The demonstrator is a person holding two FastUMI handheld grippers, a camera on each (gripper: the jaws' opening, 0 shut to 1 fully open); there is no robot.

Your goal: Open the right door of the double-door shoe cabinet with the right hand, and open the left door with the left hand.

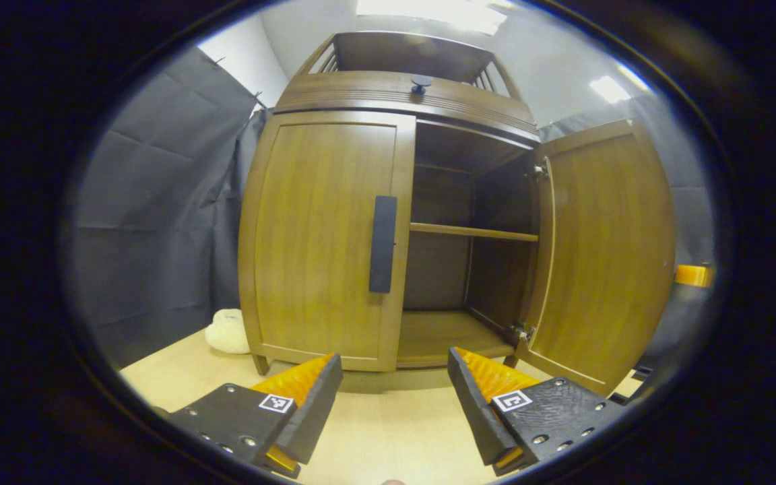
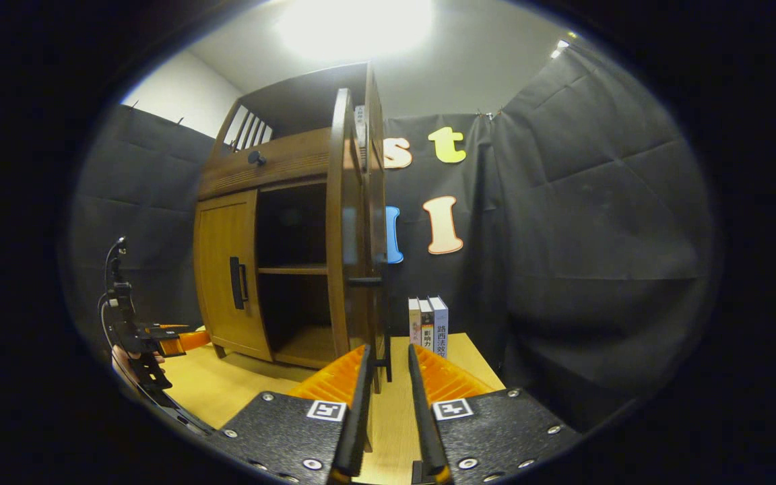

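Observation:
The wooden shoe cabinet (image 1: 388, 94) stands on a pale table. Its left door (image 1: 320, 242) is closed, with a dark vertical handle (image 1: 382, 244) on its inner edge. Its right door (image 1: 603, 249) is swung wide, baring a shelf (image 1: 472, 233). My left gripper (image 1: 395, 384) is open, low in front of the cabinet and short of the handle. In the right gripper view the right door (image 2: 354, 236) stands edge-on, its handle (image 2: 364, 281) jutting right. My right gripper (image 2: 388, 397) sits just below it, fingers a narrow gap apart with table showing between. The left gripper (image 2: 159, 343) shows at far left.
A white soft lump (image 1: 226, 331) lies by the cabinet's left foot. Three books (image 2: 428, 323) stand upright behind the open door. A small dark knob (image 1: 420, 82) sits on the cabinet top. Dark cloth walls close in both sides. The table (image 1: 388, 431) runs in front.

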